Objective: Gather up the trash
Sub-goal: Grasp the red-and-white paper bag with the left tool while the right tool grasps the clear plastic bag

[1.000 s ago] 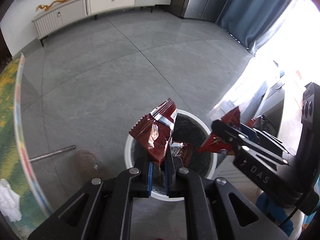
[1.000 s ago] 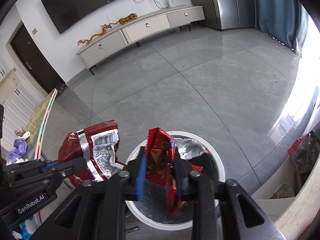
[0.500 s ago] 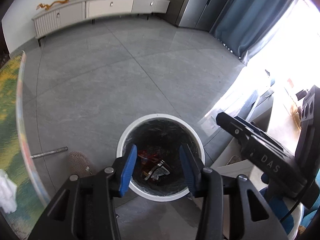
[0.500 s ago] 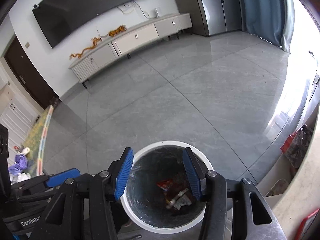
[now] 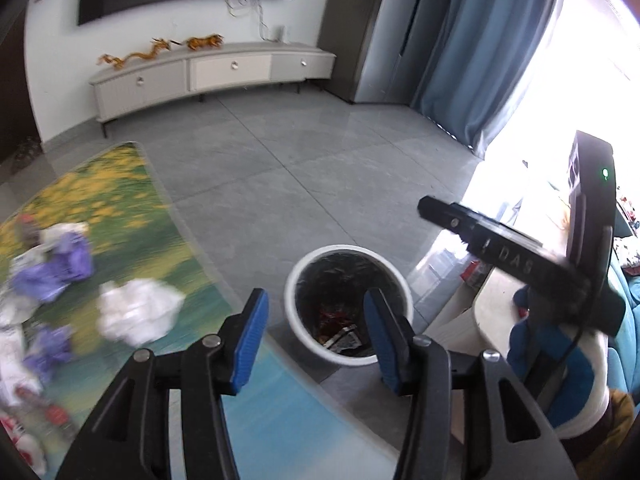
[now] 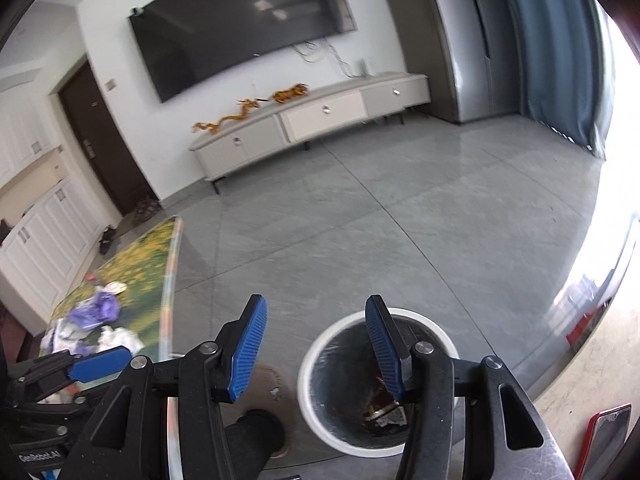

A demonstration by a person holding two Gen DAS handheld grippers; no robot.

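Left gripper (image 5: 316,330), black w/ blue ribbed pads, has its jaws wide apart and empty. Right gripper (image 6: 316,342), same build, is also spread apart w/ nothing between the pads. In the left wrist view the right gripper shows as a black bar at the right, above and beside the bin.

The round white plastic trash bin w/ dark liner (image 5: 304,280) stands on the grey tiled floor (image 5: 280,152), below and ahead of both grippers. In the left view it sits between the two fingers, nearer the right finger. In the right view the bin (image 6: 316,344) lies under the right finger, off to the right of the gap. Red snack wrappers (image 5: 336,326) lie at the bottom of the bin, partly hidden behind the finger in the right view (image 6: 380,406).

To the left, a glass table top w/ a yellow-green flower print (image 5: 120,200) carries crumpled white tissue (image 5: 136,312) and purple plastic scraps (image 5: 60,268), blurred. These are well apart from both grippers, left of the left finger.

Vs 0.5 s ago: both cams have tilted up and swung left; the bin was centred between each pair of fingers, now it's shifted right and the table trash has come into view. Jaws remain open as then; 1 s ago each was clamped on a red wrapper over the bin.
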